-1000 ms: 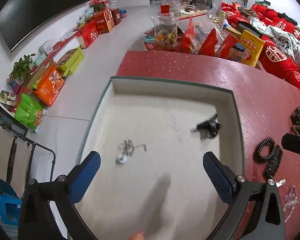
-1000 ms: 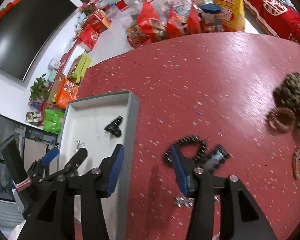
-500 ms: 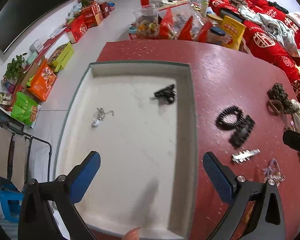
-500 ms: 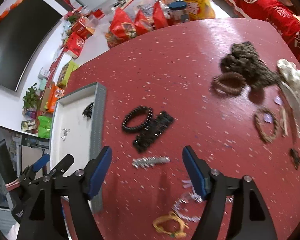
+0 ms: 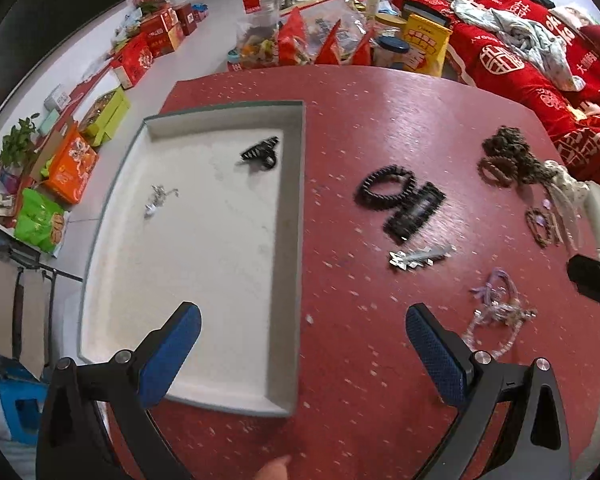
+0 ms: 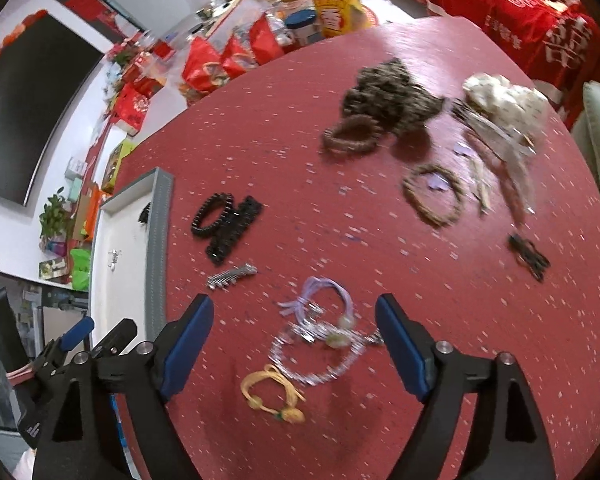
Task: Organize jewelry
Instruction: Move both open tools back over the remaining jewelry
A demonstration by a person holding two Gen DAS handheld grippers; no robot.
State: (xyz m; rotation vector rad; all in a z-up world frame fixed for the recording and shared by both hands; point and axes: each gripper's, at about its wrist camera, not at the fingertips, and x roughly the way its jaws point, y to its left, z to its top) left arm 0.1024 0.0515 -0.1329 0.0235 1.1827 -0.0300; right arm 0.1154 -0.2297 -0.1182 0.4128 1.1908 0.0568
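A red speckled table [image 5: 380, 360] carries a grey tray [image 5: 290, 240] and scattered jewelry [image 6: 312, 344].

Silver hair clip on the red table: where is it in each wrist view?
Left wrist: silver hair clip right of centre, just below the black bracelet.
Right wrist: silver hair clip left of centre, above the right gripper.
Shared landmark: tray wall, left of it.

bright, even | slight motion blur | fisheye edges warped, vignetted
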